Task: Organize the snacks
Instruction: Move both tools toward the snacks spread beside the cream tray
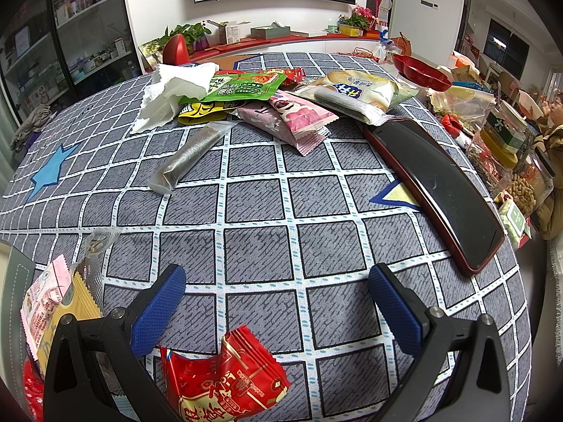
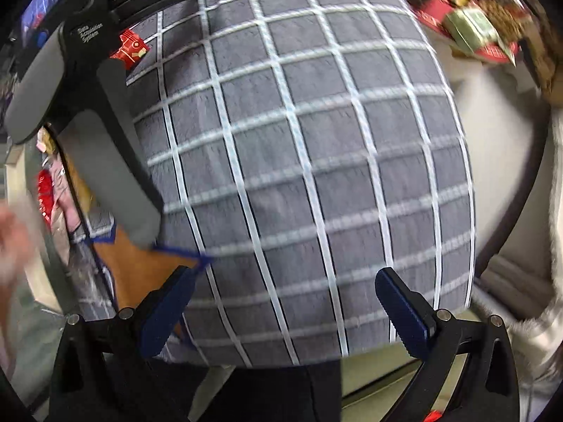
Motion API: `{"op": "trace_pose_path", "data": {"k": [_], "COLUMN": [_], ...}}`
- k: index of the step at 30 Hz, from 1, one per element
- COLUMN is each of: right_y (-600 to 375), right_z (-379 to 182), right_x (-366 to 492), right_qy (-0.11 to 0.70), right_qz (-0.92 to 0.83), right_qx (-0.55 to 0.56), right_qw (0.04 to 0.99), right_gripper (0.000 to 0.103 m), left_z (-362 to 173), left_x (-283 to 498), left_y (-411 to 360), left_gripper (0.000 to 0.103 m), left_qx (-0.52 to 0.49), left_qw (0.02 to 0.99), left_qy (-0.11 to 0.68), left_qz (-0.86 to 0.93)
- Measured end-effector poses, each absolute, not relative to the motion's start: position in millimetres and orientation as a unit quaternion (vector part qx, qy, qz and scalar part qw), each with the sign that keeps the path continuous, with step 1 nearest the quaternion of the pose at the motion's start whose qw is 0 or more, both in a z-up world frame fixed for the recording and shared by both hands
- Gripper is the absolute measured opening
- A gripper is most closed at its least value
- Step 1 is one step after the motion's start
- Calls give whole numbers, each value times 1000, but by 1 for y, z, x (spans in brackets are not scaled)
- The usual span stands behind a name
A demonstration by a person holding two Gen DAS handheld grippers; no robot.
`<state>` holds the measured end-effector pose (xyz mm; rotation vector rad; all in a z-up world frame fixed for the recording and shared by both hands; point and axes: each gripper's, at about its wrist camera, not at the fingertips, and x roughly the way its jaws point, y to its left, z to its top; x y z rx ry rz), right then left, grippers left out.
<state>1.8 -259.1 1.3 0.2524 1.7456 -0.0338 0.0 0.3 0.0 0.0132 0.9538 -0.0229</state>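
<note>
We find the red snack packet [image 1: 225, 372] lying near on the tablecloth [image 1: 260, 211], just under the left gripper [image 1: 278, 302], jaws spread; right gripper [image 2: 285, 302] likewise spread, empty. Judged light, crinkly, slippery: pinch its crimped edge.

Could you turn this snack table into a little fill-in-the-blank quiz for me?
1. The left gripper has its jaws ____ and holds nothing.
2. The green snack packet partly rests on a crumpled ____ paper towel.
3. The blue shape on the checked tablecloth is a ____.

Missing words: open, white, star.
</note>
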Motion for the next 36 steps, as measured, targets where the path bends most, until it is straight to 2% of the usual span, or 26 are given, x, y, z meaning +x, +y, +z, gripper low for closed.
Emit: {"op": "trace_pose_path", "data": {"k": [4,11,27,36], "right_y": [-271,-263,-245,-250], "right_z": [-5,-8,-2,-10], "right_x": [-18,-31,-17,-10], "right_qy": [776,786,781,775], "right_qz": [-16,-3,-4,-7], "right_qx": [139,97,76,99], "right_qw": [615,610,620,625], "right_gripper": [103,103,103,103], "left_z": [0,0,0,0], "left_x": [0,0,0,0], "left_y": [0,0,0,0], "left_gripper": [103,103,103,103], "left_qx": [6,6,6,6], "left_qw": [888,888,888,888], "left_qy": [459,459,459,459], "left_qz": [-11,-11,-11,-11]}}
